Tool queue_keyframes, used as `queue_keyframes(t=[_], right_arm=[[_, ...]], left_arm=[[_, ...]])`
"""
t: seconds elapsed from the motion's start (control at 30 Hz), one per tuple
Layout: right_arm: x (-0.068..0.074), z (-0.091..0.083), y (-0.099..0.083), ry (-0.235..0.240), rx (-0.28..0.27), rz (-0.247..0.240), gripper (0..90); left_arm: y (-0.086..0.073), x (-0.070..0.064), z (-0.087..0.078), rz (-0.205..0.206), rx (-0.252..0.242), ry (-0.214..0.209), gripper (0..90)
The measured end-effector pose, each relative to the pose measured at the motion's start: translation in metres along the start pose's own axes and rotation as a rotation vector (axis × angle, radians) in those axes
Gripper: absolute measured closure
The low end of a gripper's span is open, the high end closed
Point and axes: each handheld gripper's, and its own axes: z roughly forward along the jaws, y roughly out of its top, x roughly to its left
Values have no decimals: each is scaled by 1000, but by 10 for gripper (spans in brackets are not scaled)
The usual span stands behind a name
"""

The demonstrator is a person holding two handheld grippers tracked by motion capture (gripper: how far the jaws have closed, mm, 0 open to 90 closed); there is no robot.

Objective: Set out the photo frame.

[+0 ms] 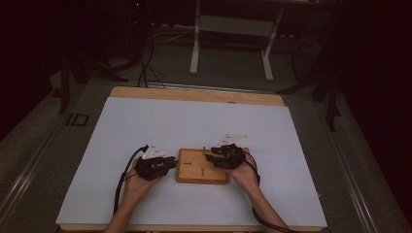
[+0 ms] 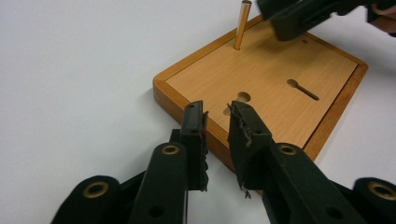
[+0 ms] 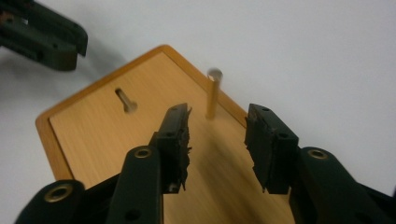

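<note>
Brass upright pin (image 3: 214,95) stands at twelve o'clock of the spread right gripper (image 3: 217,135); next, close around it. Left gripper (image 2: 217,119) idles, barely parted.

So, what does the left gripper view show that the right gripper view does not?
Left gripper view alone: the left gripper, jaws a little apart, at the wooden board's near edge, over a hole half hidden by its fingertips. Right gripper view alone: the right gripper, jaws wide open, with the brass peg standing upright beyond the gap. Both: the board, the peg, the keyhole slot and the white table cover.
</note>
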Motion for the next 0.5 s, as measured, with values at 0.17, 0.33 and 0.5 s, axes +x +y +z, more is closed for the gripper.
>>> queue_keyframes(t=[0.17,0.33,0.5], right_arm=[[-6,-13,-13,-23,-24,26,554],[-12,-20,-23,-48,-22,58,533],[-14,-26,-28,-66,-26,73,520]], left_arm=[[1,-1,0,7,3,4,740],[4,-3,1,22,17,-11,739],[7,-5,3,26,17,-13,739]])
